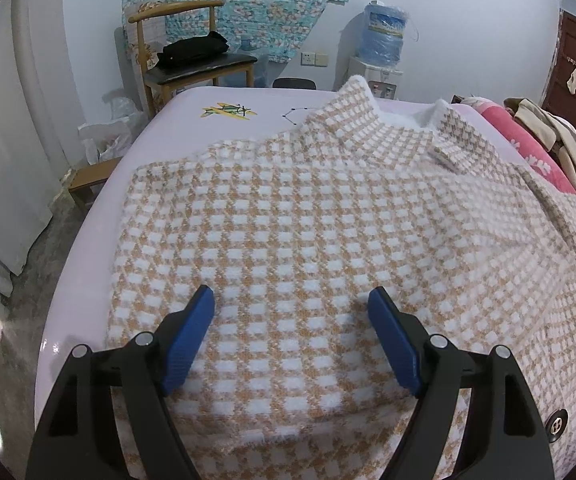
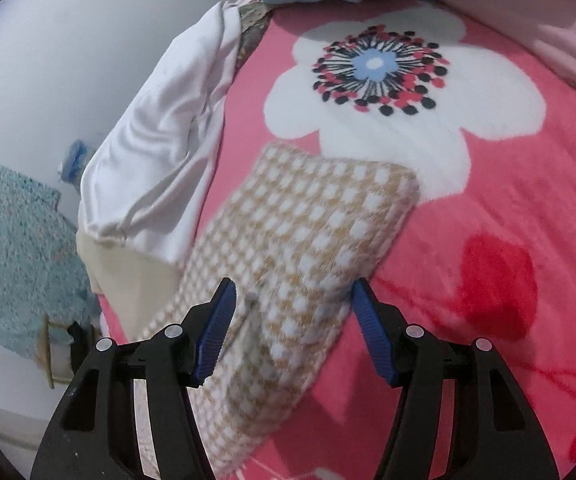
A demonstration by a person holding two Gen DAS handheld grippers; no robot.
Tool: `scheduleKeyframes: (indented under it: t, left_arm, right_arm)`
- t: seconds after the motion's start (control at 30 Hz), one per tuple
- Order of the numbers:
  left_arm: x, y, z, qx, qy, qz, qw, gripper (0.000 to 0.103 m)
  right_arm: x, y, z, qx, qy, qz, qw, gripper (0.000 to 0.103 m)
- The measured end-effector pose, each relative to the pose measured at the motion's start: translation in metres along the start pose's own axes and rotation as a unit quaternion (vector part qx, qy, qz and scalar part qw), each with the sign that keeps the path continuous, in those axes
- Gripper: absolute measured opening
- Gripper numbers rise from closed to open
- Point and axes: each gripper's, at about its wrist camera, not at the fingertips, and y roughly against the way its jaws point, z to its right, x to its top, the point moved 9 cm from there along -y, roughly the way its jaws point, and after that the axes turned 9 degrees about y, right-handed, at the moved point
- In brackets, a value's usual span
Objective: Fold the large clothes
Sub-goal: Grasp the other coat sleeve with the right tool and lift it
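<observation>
With the coat spread flat on the bed, its sleeve out on the pink blanket, both the left gripper and right gripper gape wide and empty, so folding likely starts by pinching that sleeve

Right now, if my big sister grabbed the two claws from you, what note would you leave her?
Left claw: open, empty, hovering over the body of the checked coat.
Right claw: open, empty, over the coat's sleeve.
The coat lies spread on the lilac bed sheet, collar at the far end. The sleeve sticks out onto the pink flower blanket.
Done: coat laid out fairly flat; one flap seems folded over the front.
Left: bring the sleeve in, then fold the body. Probably start with the sleeve.
</observation>
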Motion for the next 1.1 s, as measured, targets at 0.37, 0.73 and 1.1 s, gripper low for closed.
scheduleKeyframes:
  t: [0.37, 0.73, 1.1]
  left_arm:
    - [0.0, 0.0, 0.001, 0.001, 0.0, 0.0, 1.0, 0.077]
    - [0.004, 0.008, -0.007, 0.004, 0.02, 0.0, 0.9998, 0.063]
    - [-0.001, 0.073, -0.044, -0.048, 0.046, -0.001, 0.9977, 0.04]
  right_arm:
    - [0.001, 0.033, 0.002, -0.028, 0.031, 0.017, 0.999, 0.014]
    - [-0.016, 0.163, -0.185, 0.007, 0.264, 0.154, 0.952, 0.012]
    - [-0.267, 0.232, -0.452, 0.168, 0.563, 0.183, 0.788, 0.019]
